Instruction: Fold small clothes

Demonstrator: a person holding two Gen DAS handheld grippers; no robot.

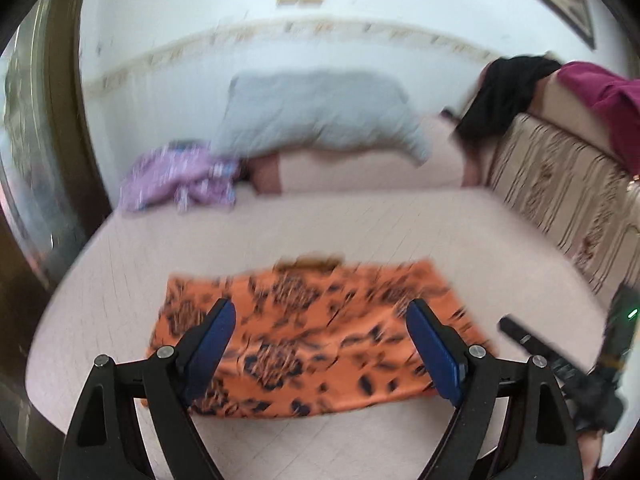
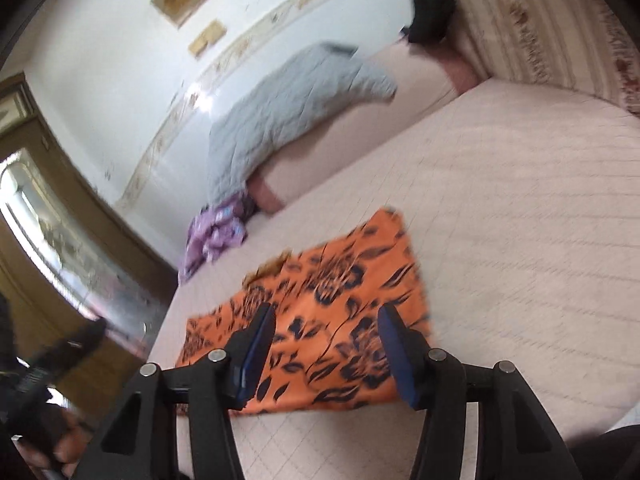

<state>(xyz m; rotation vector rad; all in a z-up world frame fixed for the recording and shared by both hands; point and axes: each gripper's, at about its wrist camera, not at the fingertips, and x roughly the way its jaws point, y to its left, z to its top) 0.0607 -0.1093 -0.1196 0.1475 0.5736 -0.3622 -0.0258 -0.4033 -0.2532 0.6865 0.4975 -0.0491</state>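
The orange floral-print garment lies flat as a rough rectangle on the pale quilted mattress, near its front edge, apparently already folded at least once, though blur hides the layers. Both grippers hang above it and neither touches the cloth. The left gripper has its jaws spread wide and empty. The right gripper is about half parted, with nothing between its blue pads.

To do the next fold well, I would bring each gripper down to one corner of the same short edge, pinching all the layers together so that none slides. Both corners should then be lifted evenly and carried across to the opposite edge, with the edges lined up before letting go.

Farther back a lilac patterned garment lies crumpled, probably next in line. A grey quilted blanket and a striped cushion are well apart from the work.
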